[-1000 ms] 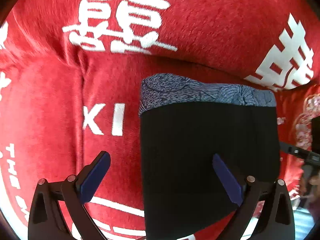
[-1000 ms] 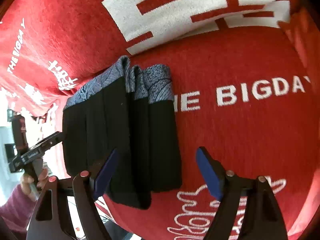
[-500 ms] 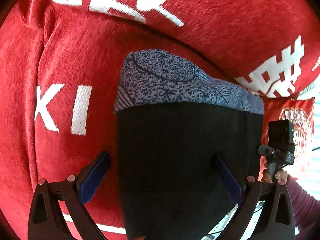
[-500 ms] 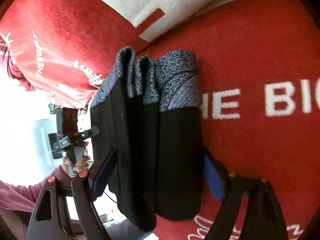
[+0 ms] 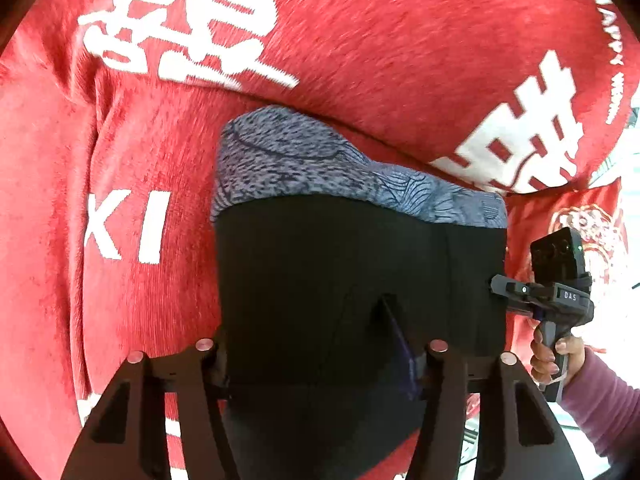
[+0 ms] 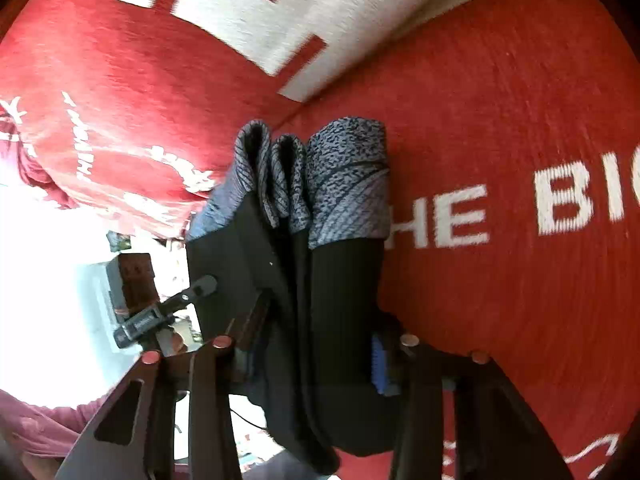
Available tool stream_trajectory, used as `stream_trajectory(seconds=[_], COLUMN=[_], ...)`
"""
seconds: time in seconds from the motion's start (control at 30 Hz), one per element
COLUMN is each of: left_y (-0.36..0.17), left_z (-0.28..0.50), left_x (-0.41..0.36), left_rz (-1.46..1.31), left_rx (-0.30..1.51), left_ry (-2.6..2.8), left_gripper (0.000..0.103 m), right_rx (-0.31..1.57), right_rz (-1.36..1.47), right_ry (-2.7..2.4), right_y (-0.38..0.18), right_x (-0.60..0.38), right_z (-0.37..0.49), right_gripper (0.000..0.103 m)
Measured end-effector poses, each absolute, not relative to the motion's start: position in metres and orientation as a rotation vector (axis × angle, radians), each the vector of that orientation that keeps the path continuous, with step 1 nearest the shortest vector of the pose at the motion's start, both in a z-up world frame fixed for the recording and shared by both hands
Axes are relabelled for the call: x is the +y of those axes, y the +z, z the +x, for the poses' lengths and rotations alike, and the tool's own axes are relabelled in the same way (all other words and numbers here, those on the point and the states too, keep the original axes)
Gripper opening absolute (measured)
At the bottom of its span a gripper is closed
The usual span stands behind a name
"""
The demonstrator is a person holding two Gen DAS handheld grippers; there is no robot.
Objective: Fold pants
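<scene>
The folded black pants [image 5: 352, 272] with a blue-grey patterned waistband [image 5: 304, 168] lie on a red cushion [image 5: 120, 312], waistband away from me. In the left wrist view my left gripper [image 5: 308, 344] straddles the near end. Its jaws are closing, and its right pad raises a ridge in the black cloth. In the right wrist view the pants [image 6: 332, 288] show as a stack of several layers seen edge-on. My right gripper [image 6: 316, 344] is closing on that stack, with its blue pad [image 6: 378, 364] against the right side.
Red cushions with white lettering [image 6: 440, 224] fill the seat and the backrest [image 5: 360, 40]. A person's hand in a mauve sleeve [image 5: 560, 352] holds the other gripper at the pants' right edge. Bright floor shows past the cushion edge [image 6: 48, 280].
Both pairs of jaws stood wide apart around the pants and have narrowed onto the cloth. Both views have come closer to the pants' near end.
</scene>
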State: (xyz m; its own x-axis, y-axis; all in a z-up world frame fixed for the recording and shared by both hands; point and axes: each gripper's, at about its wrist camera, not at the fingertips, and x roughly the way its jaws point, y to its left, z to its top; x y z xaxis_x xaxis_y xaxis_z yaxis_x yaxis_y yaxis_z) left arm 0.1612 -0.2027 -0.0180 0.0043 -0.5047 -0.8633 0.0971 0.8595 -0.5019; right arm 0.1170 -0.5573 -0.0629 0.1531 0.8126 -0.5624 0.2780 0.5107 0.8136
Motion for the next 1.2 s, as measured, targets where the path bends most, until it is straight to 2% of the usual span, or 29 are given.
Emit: stream_trajectory(seconds=[0.33,0.53,0.6,0.67,0.73,0.8,0.87,0.93,0.97,1.2], left_y=[0.044,0.015,-0.004,-0.014,-0.023,-0.027,-0.027,-0.022,-0.016,0.022], left_z=[0.126,0.098,0.092,0.088,0.090,0.091,0.092,0.089,0.087,0.060], left_x=[-0.160,-0.135,-0.130,-0.121,-0.116,-0.114,-0.112,-0.112,-0.114,-0.126], left_rz=[-0.340,-0.264,-0.207,-0.194,-0.199,-0.217,-0.219,-0.175,-0.149,0.089], left_rx=[1.491,1.543,1.551,1.505,1.510,1.523,1.534,1.531,1.528,1.528], left_ry=[-0.468,-0.438,-0.404,-0.382,-0.367,-0.362,-0.353,-0.330,-0.310,-0.267], left_gripper=[0.059,0.060,0.070,0.093,0.103,0.103,0.103,0.103,0.103,0.103], right_rx=[1.382,1.408,1.447,1.459,1.455,1.467,1.465,1.488,1.503,1.543], right_rz=[1.101,1.067,1.033,0.939,0.935,0.923,0.884,0.771,0.730,0.538], right_ry=[0.591,0.558,0.529,0.462,0.422,0.366,0.331,0.241,0.199,-0.013], right_y=[-0.017,-0.022,-0.035,-0.047,-0.055,-0.060,-0.054,-0.040,-0.034,0.006], right_x=[-0.527,-0.490,-0.473,-0.467,-0.471,-0.470,-0.467,-0.461,-0.461,-0.457], right_z=[0.069,0.037,0.037,0.034,0.030,0.029,0.027,0.026,0.022,-0.013], right_gripper=[0.041,0.041,0.041,0.045,0.054,0.065,0.065,0.076,0.078,0.081])
